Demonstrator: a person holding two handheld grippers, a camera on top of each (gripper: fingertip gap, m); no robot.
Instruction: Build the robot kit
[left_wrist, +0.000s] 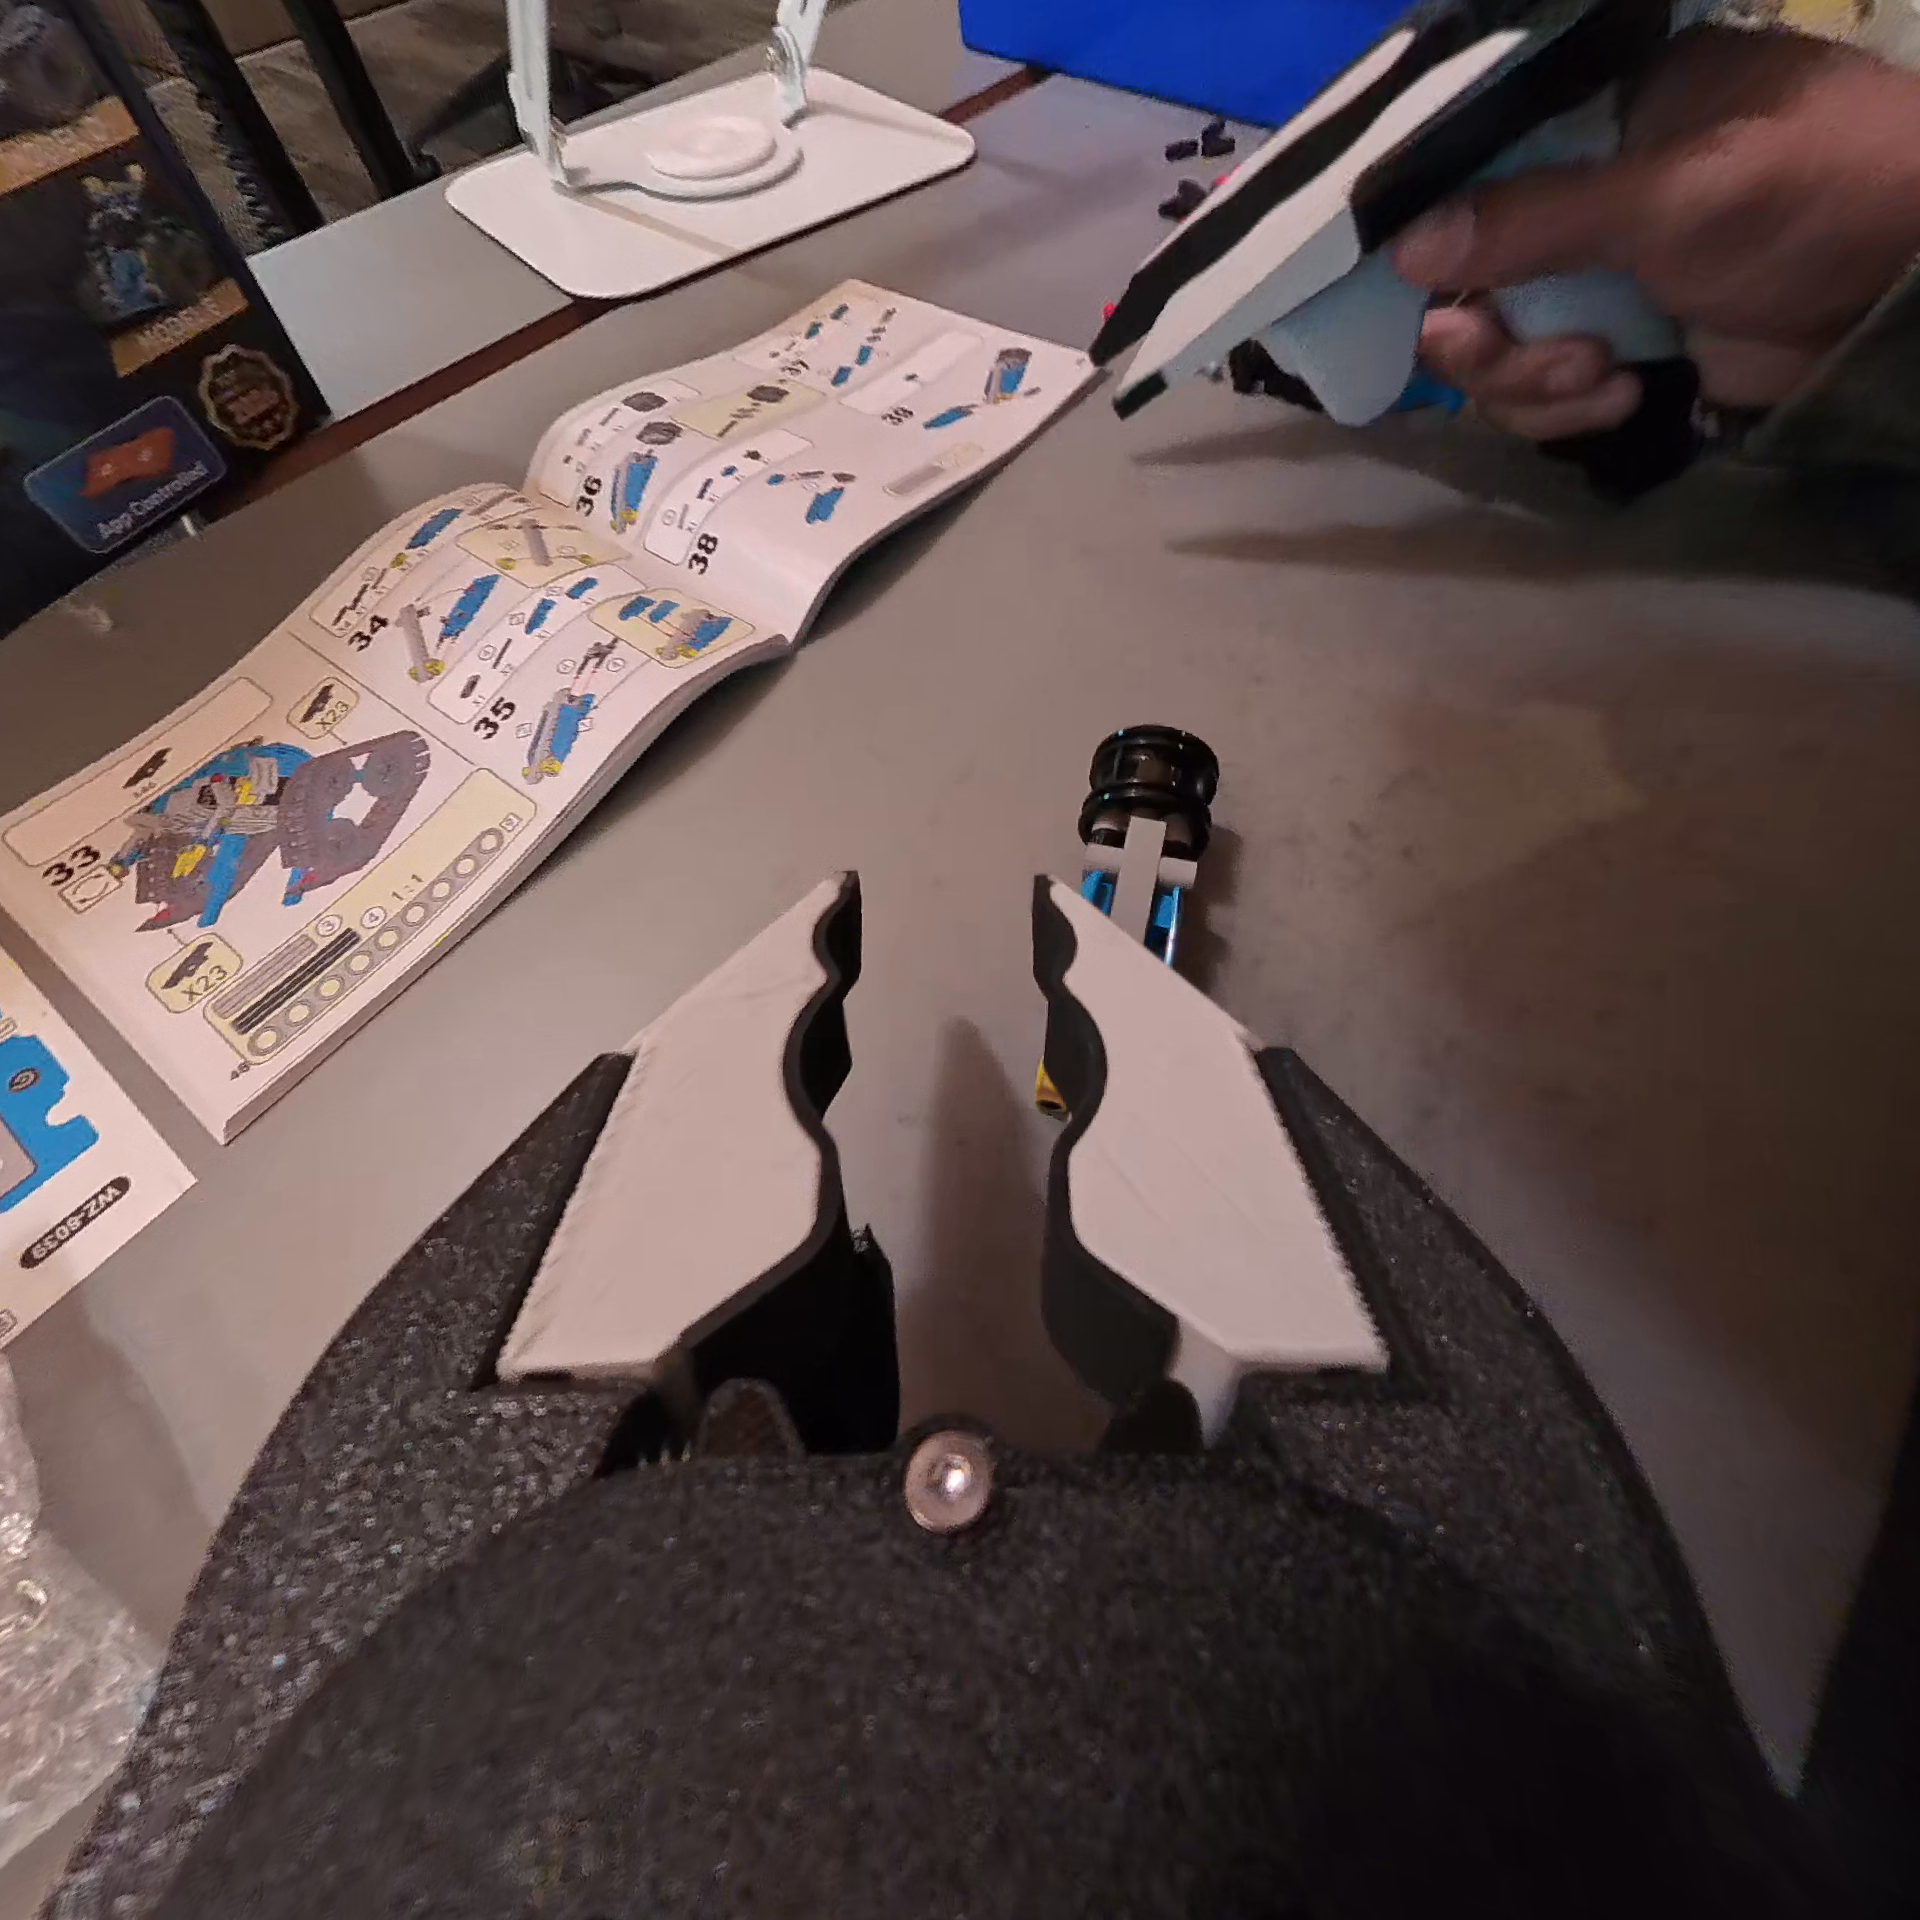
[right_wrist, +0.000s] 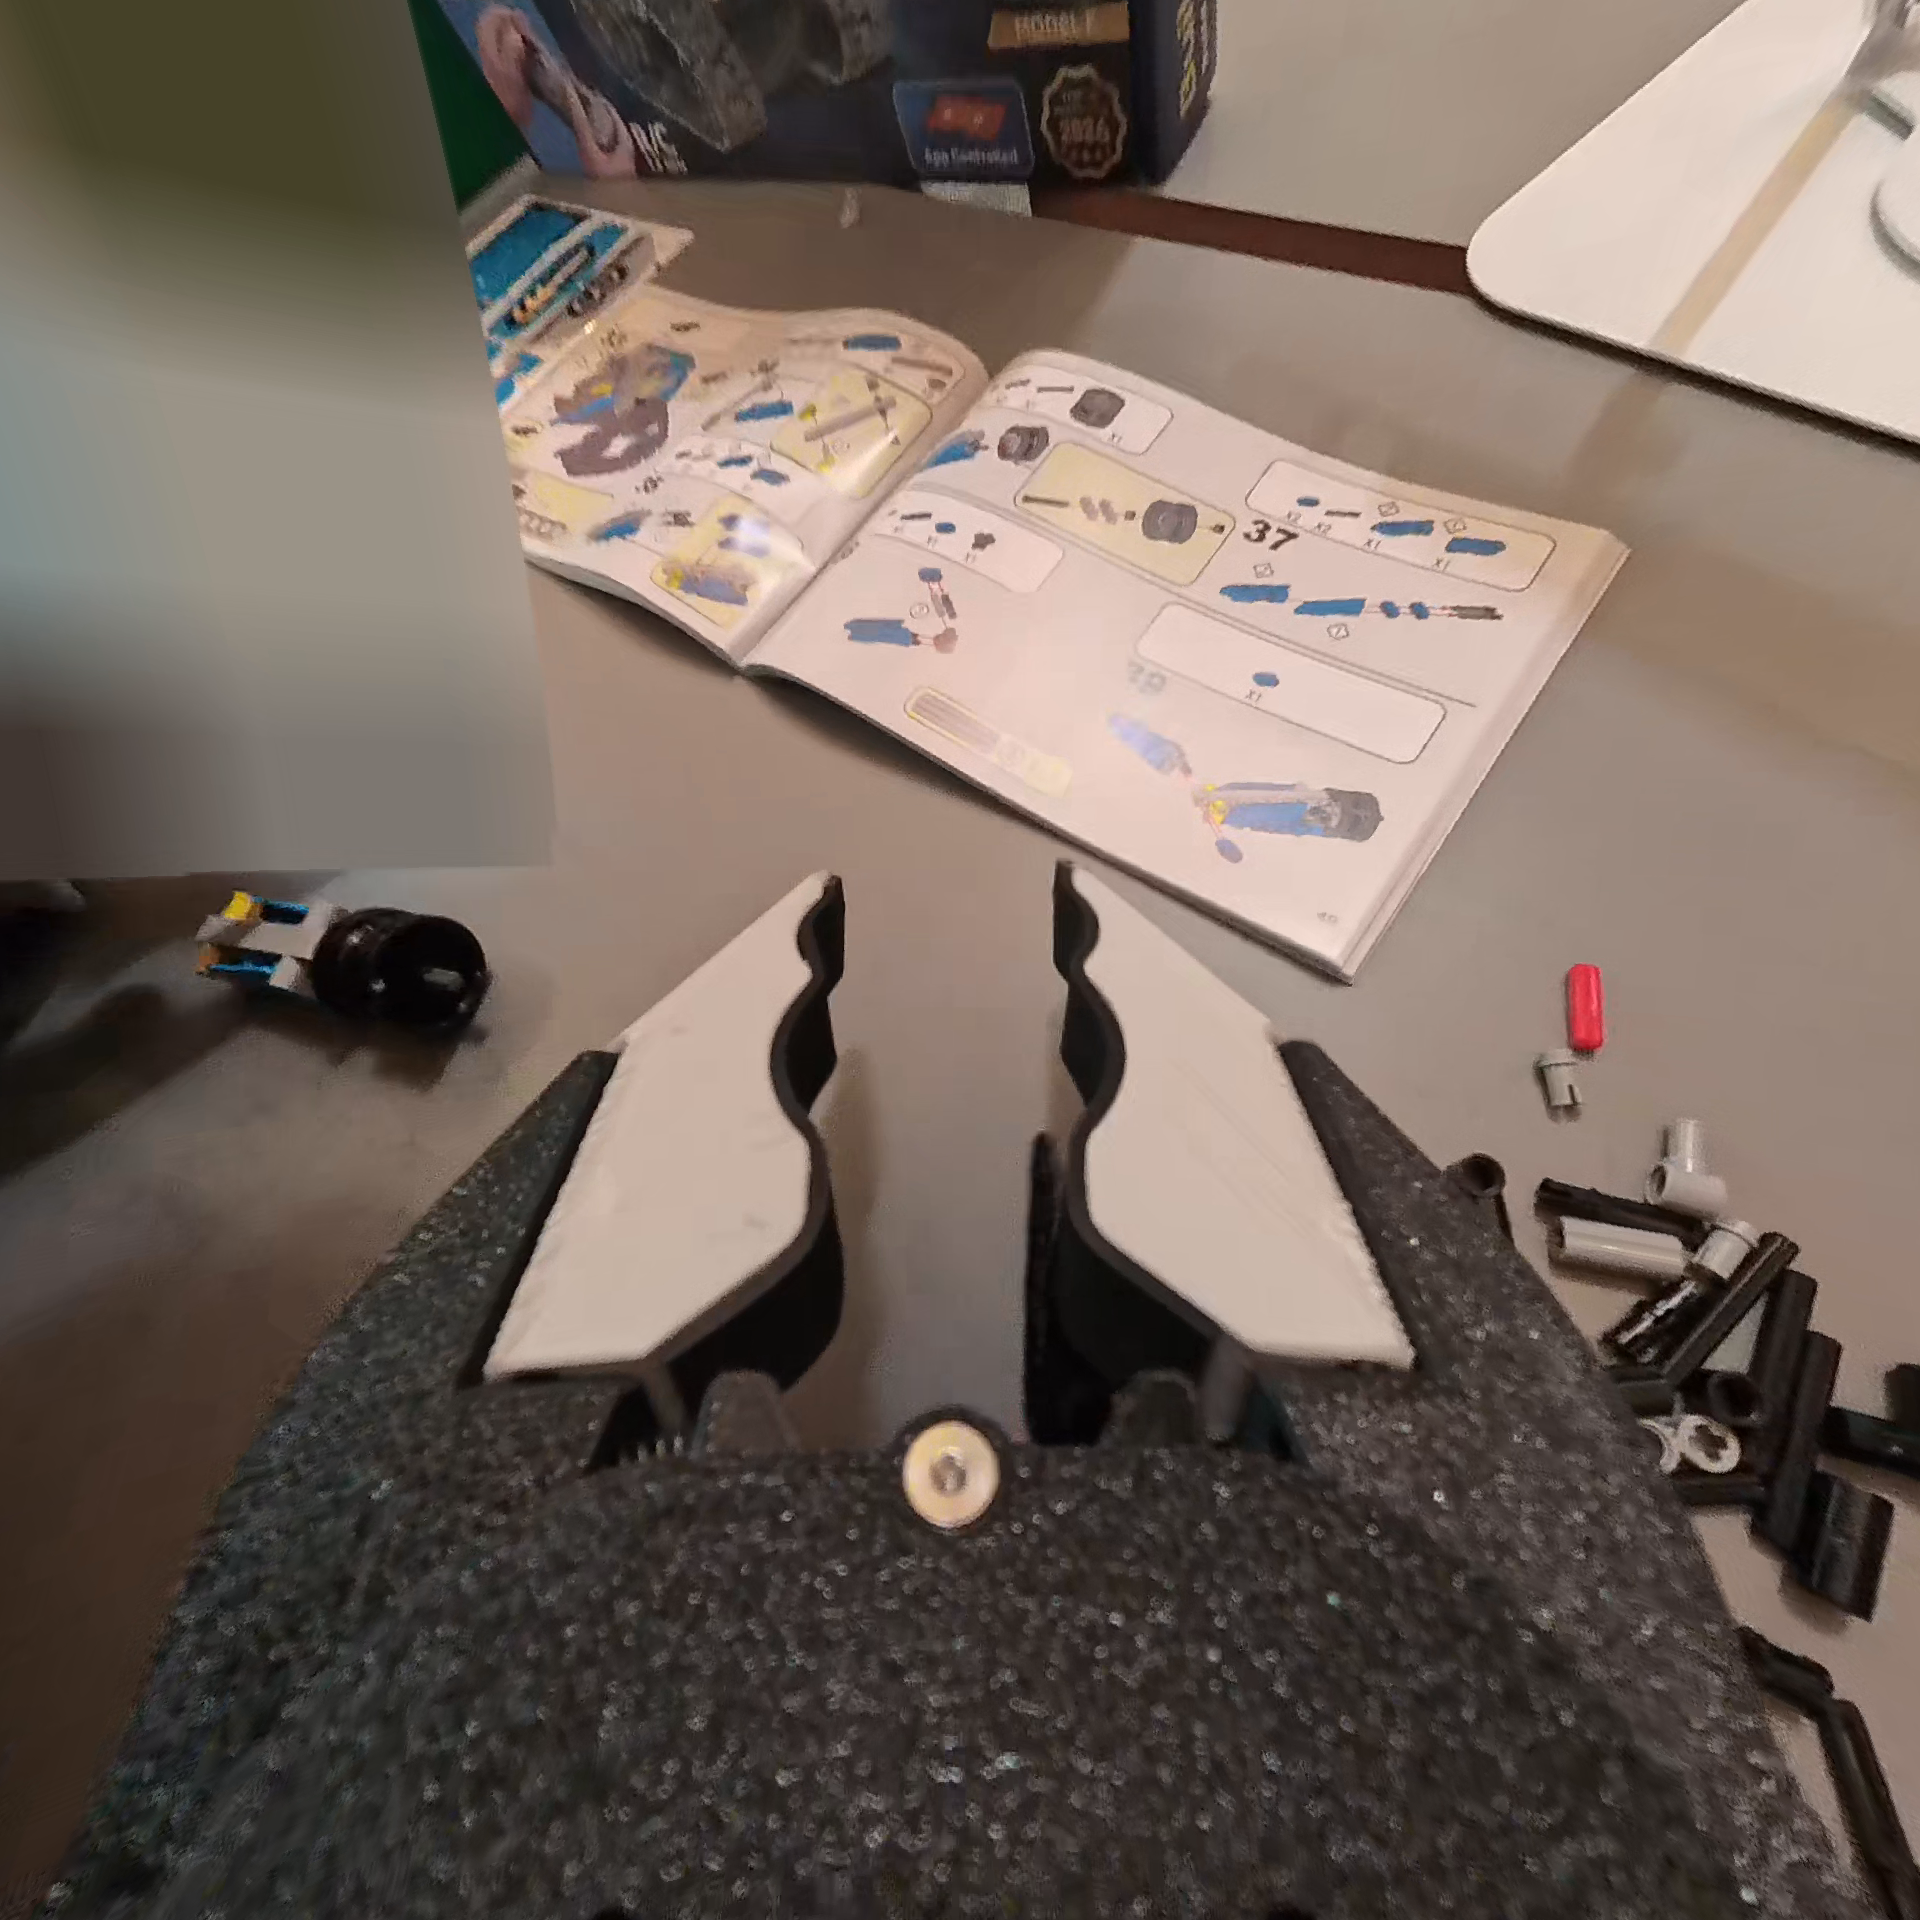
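Note:
A small brick assembly with a black wheel, grey and blue beams (left_wrist: 1141, 831) lies on the grey table, just beyond my left gripper's right fingertip. My left gripper (left_wrist: 945, 904) is open and empty above the table. The same assembly (right_wrist: 353, 956) shows at the left of the right wrist view. My right gripper (right_wrist: 945, 904) is open and empty, over bare table between the assembly and a heap of loose black and grey pieces (right_wrist: 1704, 1309). In the left wrist view the right gripper (left_wrist: 1226, 281) is held by a hand at top right.
An open instruction booklet (left_wrist: 499, 665) (right_wrist: 1091, 623) lies ahead. A small red pin (right_wrist: 1584, 1006) and grey pin (right_wrist: 1558, 1081) lie right of my right gripper. A white stand base (left_wrist: 707, 197) and the dark product box (right_wrist: 831, 94) are at the back. A sticker sheet (left_wrist: 62, 1153) lies left. Some 20 centimetres of space lies between my two pairs of fingers. From my right tips it is roughly 10 centimetres to the small red pin (right_wrist: 1584, 1006); from my left, 30 centimetres.

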